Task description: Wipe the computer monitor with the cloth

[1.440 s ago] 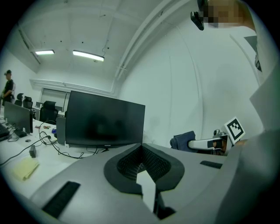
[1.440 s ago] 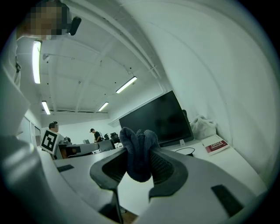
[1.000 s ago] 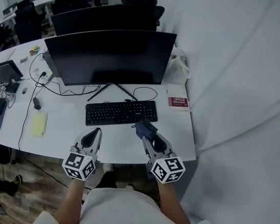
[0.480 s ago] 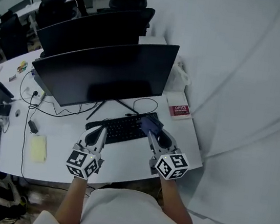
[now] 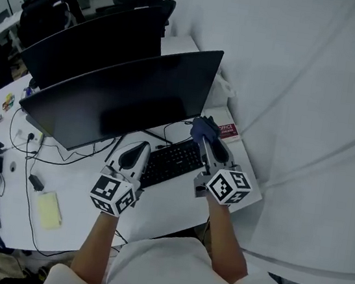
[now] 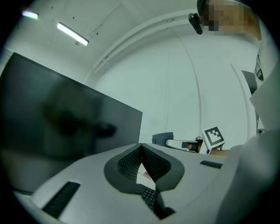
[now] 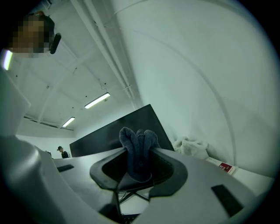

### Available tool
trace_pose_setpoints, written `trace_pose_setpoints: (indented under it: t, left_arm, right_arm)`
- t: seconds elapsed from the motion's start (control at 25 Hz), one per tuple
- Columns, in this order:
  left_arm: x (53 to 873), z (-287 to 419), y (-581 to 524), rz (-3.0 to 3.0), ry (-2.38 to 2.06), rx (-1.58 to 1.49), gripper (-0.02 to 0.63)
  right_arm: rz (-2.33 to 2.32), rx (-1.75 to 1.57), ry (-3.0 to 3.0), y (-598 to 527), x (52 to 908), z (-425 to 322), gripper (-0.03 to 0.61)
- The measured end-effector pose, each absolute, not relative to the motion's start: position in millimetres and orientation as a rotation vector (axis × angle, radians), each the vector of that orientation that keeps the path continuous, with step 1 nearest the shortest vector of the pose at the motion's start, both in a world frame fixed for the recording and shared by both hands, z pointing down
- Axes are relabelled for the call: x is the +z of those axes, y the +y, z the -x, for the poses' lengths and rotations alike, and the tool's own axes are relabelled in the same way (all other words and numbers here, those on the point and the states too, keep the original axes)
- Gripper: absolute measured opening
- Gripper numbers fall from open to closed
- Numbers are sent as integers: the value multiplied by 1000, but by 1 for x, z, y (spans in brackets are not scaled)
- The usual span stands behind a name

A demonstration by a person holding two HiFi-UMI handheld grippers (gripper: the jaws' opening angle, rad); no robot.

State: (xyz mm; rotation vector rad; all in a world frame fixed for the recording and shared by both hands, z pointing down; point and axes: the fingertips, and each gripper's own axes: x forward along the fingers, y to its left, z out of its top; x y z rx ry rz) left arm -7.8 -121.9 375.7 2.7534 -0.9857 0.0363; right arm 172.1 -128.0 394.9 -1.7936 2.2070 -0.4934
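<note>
The right tongs (image 5: pixel 205 139) are clenched on one dark blue cloth (image 7: pixel 138 146), folded into a bunch that sticks up past the tips. The left tongs (image 6: pixel 141 148) are pressed together at their tips with nothing between them. Both forearms reach forward from the person's white sleeves, each ending in one cube with square markers, two cubes in all. The right arm is raised and angled inward, so the cloth sits just by the lower right corner of the one monitor (image 5: pixel 124 98) in front; whether it touches the screen cannot be told. The left tongs hang over the left end of the single black keyboard (image 5: pixel 173 160), pointing at the monitor's lower edge. The keyboard lies on the white counter (image 5: pixel 168 206) near its front edge, below the monitor's stand. Near the counter's right edge lies one red booklet (image 5: pixel 227 130) with white print too small to read. One yellow pad (image 5: pixel 49 209) lies well to the left.
</note>
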Motion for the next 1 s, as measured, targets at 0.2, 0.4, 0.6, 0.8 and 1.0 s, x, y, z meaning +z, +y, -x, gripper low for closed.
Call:
trace_pose_setpoints:
  t: [0.2, 0.4, 0.6, 0.8, 1.0]
  left_arm:
    - [388, -19, -132, -2757, -935, 63, 6]
    - [404, -64, -144, -2745, -900, 81, 6]
    - [417, -104, -157, -2741, -893, 114, 6]
    - [435, -132, -169, -2704, -928, 154, 6]
    - [454, -143, -180, -2670, -987, 213, 6]
  right_arm:
    - [1833, -558, 2143, -142, 414, -196, 140]
    - [1835, -674, 2073, -160, 447, -226, 141]
    - [1892, -759, 2088, -189, 493, -254, 141]
    - [1918, -793, 2162, -214, 525, -269, 140]
    - [1996, -843, 2135, -240, 563, -289, 141]
